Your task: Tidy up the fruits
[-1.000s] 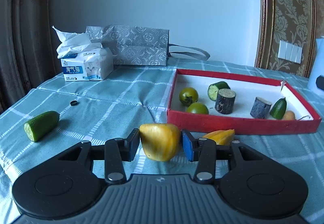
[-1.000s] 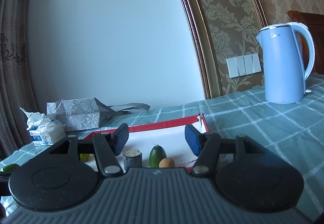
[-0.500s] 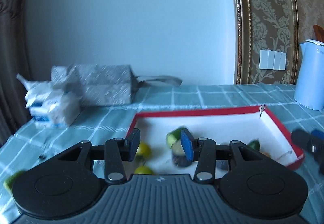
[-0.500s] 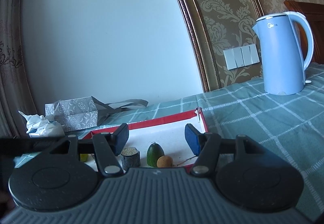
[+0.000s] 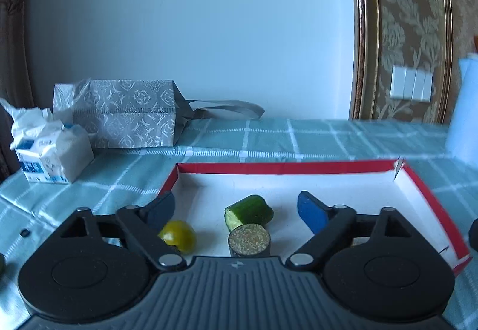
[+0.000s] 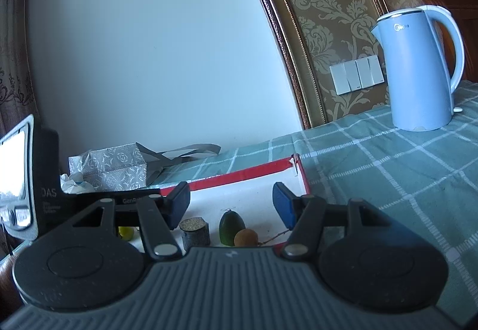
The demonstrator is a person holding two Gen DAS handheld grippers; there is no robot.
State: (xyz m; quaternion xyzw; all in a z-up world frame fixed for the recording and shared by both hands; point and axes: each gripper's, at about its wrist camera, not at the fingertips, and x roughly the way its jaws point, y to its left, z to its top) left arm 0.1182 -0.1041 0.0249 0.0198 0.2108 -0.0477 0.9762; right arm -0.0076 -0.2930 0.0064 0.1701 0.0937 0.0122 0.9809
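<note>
1. Left hand-held gripper [image 5: 236, 207]: jaws just spread wide, nothing between them, poised above the red box [image 5: 283, 167].
2. Cucumber piece [image 5: 249, 212] lies inside the box; withdraw upward, clear of its rim.
3. Right hand-held gripper [image 6: 231, 203]: jaws apart, empty.

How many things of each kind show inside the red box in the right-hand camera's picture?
Yellow-green round fruit: 1
Dark green fruit piece: 1
Brown round fruit: 1
Grey cylinder with a speckled top: 1
Total: 4 in view; more may lie hidden in this view.
</note>
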